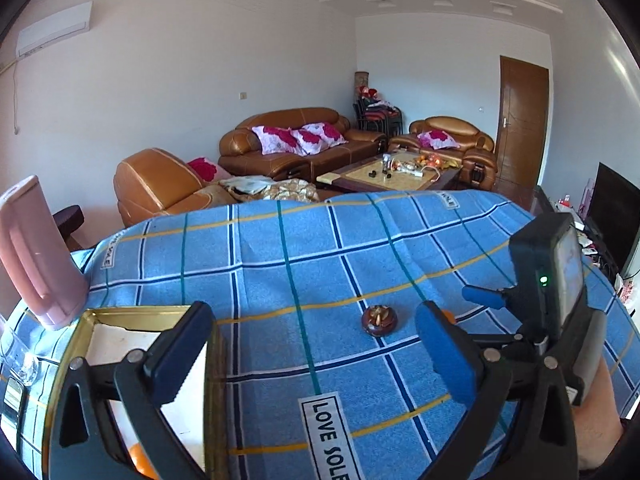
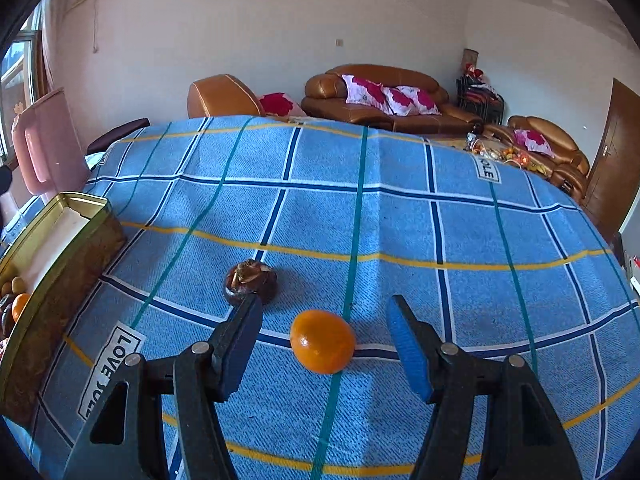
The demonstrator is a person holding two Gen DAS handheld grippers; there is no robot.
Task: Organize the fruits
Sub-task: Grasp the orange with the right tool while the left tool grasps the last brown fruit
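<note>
The left hand-held gripper [image 1: 316, 354] gapes wide and empty beside the gold tin [image 1: 140, 314]. The right hand-held gripper [image 2: 324, 346], partly open, straddles the orange [image 2: 322, 341] untouched; open checked cloth [image 2: 400, 220] lies beyond.

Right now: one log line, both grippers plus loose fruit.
left gripper: open, empty, by tin | right gripper: open, orange between jaws, untouched | mangosteen: on cloth | step: grasp orange

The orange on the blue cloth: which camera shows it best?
The right wrist view: the orange lies whole between the open right gripper fingers. The left wrist view shows only a sliver behind a finger.
</note>
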